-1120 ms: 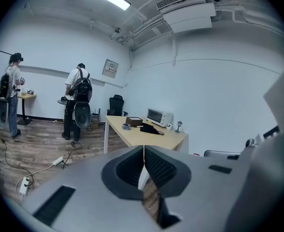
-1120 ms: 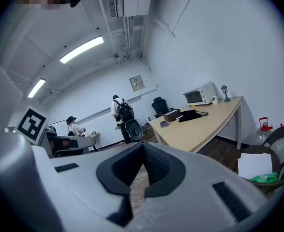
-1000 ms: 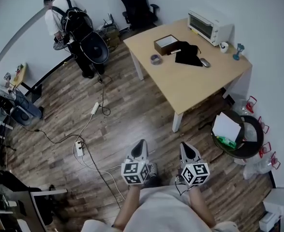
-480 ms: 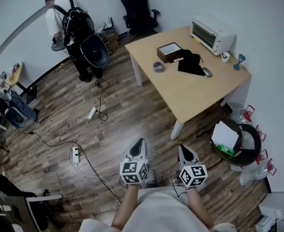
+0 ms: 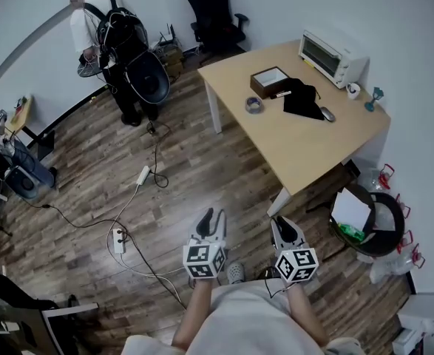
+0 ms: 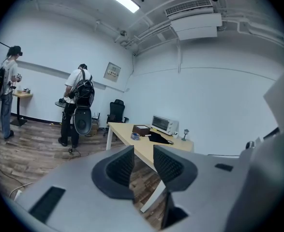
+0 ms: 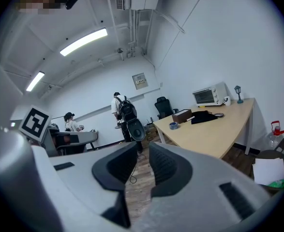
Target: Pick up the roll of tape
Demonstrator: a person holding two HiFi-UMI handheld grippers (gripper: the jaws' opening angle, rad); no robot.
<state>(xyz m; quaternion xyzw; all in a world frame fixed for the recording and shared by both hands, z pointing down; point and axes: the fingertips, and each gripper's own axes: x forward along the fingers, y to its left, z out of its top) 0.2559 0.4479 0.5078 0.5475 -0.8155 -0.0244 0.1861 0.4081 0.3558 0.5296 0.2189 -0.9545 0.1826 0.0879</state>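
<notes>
The roll of tape, a small grey-blue ring, lies flat near the left edge of the wooden table; the same roll shows far off in the left gripper view and in the right gripper view. My left gripper and right gripper are held side by side over the floor, well short of the table. The jaws of both have just been opening. The left gripper stands open with nothing between its pads. The right gripper shows a narrower gap, also with nothing in it.
On the table sit a brown box, a black cloth, a mouse and a toaster oven. Cables and a power strip lie on the floor at left. A bin stands at right. A person stands at the back left.
Both grippers have moved forward over the floor towards the table. Their jaws, shut before, now stand apart, the left pair wider.
</notes>
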